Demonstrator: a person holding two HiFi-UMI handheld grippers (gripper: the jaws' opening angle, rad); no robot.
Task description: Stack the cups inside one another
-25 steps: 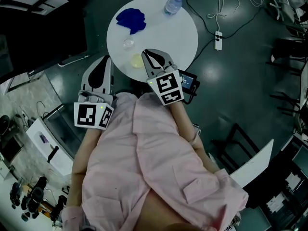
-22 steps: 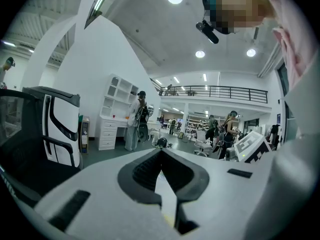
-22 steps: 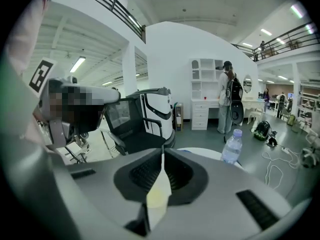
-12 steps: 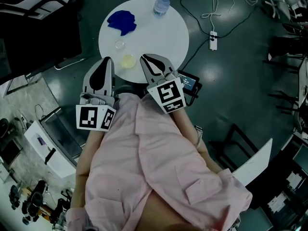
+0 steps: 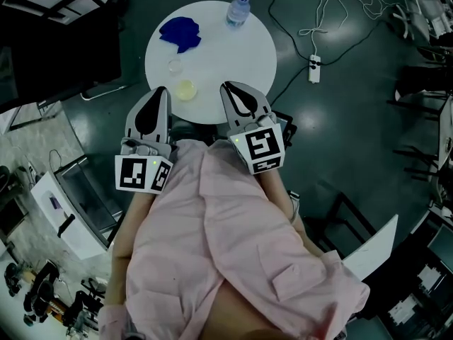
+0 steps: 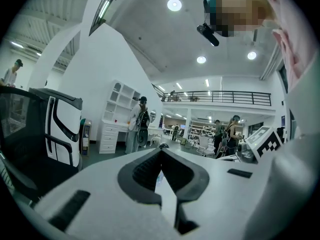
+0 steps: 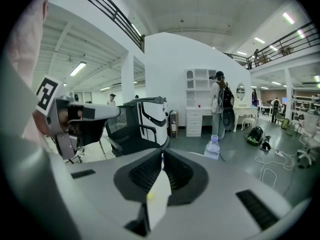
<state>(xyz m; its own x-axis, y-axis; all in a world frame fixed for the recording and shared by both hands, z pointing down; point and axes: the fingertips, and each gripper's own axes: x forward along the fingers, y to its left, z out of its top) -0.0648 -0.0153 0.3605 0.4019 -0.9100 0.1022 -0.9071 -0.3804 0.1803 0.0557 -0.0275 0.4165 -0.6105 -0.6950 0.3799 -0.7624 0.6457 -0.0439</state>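
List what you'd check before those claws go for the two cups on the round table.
1. Clear cup stands free on the table: ok.
2. Yellow cup apart from it: ok.
3. Left gripper open to grab: not ok, shut, empty.
4. Right gripper open: not ok, shut, empty.
5. Blue cloth and bottle away from the cups: ok.
6. Which cup fits inside the other: cannot tell.

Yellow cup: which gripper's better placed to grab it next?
Probably left. The left gripper sits nearer the yellow cup than the right gripper; both are shut and empty.
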